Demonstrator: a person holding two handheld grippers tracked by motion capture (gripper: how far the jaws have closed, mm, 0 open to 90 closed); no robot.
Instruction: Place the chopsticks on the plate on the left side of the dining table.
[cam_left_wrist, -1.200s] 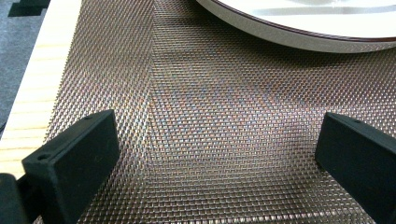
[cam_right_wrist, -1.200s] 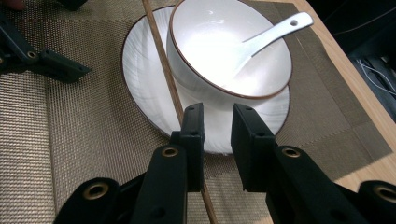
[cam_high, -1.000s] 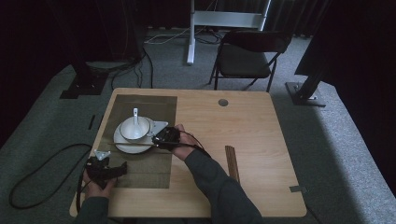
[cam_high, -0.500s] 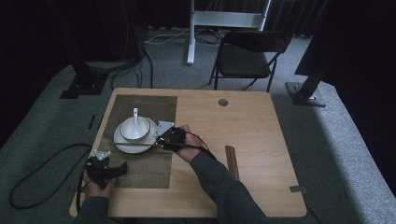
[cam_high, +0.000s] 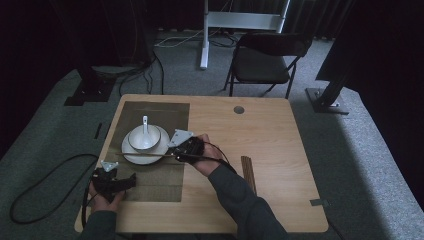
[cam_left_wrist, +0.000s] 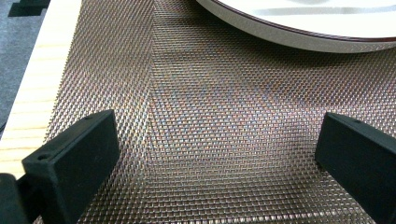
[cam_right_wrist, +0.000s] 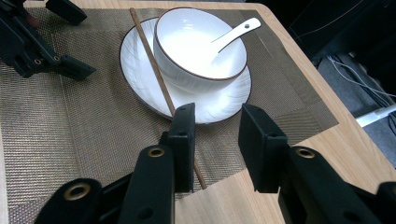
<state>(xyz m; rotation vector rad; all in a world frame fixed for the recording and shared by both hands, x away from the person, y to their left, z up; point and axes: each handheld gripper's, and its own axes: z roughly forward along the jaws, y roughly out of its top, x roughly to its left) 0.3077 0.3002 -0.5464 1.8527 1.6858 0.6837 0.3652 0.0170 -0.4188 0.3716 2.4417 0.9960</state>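
Looking down from the high view, a pale wooden worktop carries a woven bronze-coloured placemat along its left part. Its right half is mostly bare, apart from a small bundle of dark sticks near the right forearm. On the mat sits a round white plate with a dark rim, a white bowl on it and a white ceramic spoon standing in the bowl. A thin brown wooden chopstick lies across the plate's near side, its right end by the right hand-held gripper. The left hand-held gripper rests low on the mat, close to the worktop's left front edge.

In the left gripper view, the left hand-held gripper's two black jaws stand wide apart over bare mat with nothing between them. The plate's rim lies ahead, and the worktop's edge runs close at the left.

In the right gripper view, the right hand-held gripper has its jaws partly apart and has just been opening. The chopstick runs from the plate over its rim and under the left jaw's outer side, not between the pads. The bowl and spoon sit just ahead, and the mat's corner and the worktop's edge lie to the right.
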